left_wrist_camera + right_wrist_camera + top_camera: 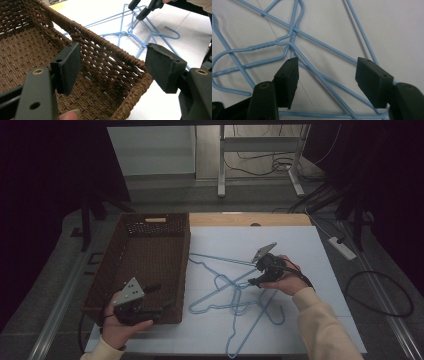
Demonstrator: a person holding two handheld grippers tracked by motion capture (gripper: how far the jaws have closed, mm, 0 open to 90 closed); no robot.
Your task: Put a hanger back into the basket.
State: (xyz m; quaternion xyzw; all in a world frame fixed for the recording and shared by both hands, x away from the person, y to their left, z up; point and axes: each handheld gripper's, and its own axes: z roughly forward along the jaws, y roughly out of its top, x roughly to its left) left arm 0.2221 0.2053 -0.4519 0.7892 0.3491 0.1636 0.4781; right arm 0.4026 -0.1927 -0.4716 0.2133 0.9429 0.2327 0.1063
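A tangle of light blue wire hangers [235, 292] lies on the white table top, right of a brown woven basket [145, 255]. My right gripper [255, 276] hovers low over the tangle's upper part. It is open, and in the right gripper view [328, 67] a wire of the hangers [294, 30] runs between its jaws, untouched by either. My left gripper [162, 297] is open at the basket's near right corner. In the left gripper view [112, 53] its jaws stand either side of the basket's woven wall [100, 57], holding nothing. The basket looks empty inside.
The white sheet [310, 270] covers the table, with a wooden strip [250, 219] along its far edge. A power strip [342, 247] and cables lie on the floor to the right. A desk frame [260, 160] stands beyond the table.
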